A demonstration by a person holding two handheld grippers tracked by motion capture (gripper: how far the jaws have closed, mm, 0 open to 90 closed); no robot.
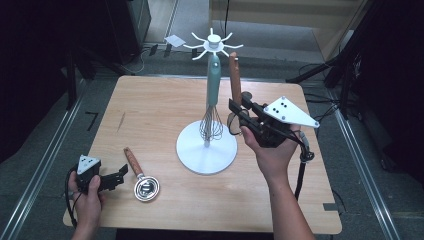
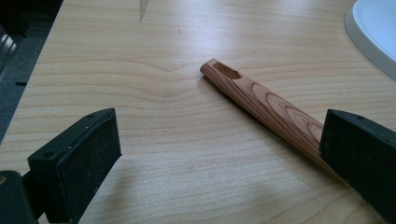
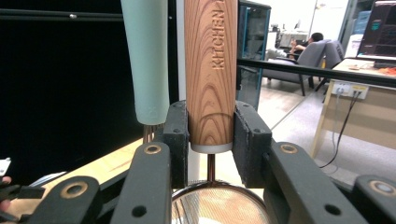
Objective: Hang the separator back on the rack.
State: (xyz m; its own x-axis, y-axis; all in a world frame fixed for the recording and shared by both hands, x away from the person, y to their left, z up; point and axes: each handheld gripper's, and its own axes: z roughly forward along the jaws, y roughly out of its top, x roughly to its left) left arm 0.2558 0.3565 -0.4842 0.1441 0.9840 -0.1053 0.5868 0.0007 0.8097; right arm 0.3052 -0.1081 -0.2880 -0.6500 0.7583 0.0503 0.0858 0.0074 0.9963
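We have the whisk point(image 1: 213, 95) hanging on the rack point(image 1: 206, 150). Our right tool point(image 1: 239, 111), clamped on the strainer's point(image 3: 211, 70) handle, lifts it toward a hook; the ladle point(image 1: 142, 180) waits on the surface point(image 1: 150, 115) before our open, empty left tool point(image 1: 121, 172).

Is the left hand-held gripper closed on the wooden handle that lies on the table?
No: the left hand-held gripper is wide open, and the wooden handle lies untouched between its jaws.

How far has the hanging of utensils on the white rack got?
Done: the mint-handled wire whisk hangs from the white hook stand. In hand: the right gripper clamps the wooden-handled mesh strainer, held upright beside it, not yet hooked. Left: the wooden-handled metal ladle lies on the table, by the open left gripper.
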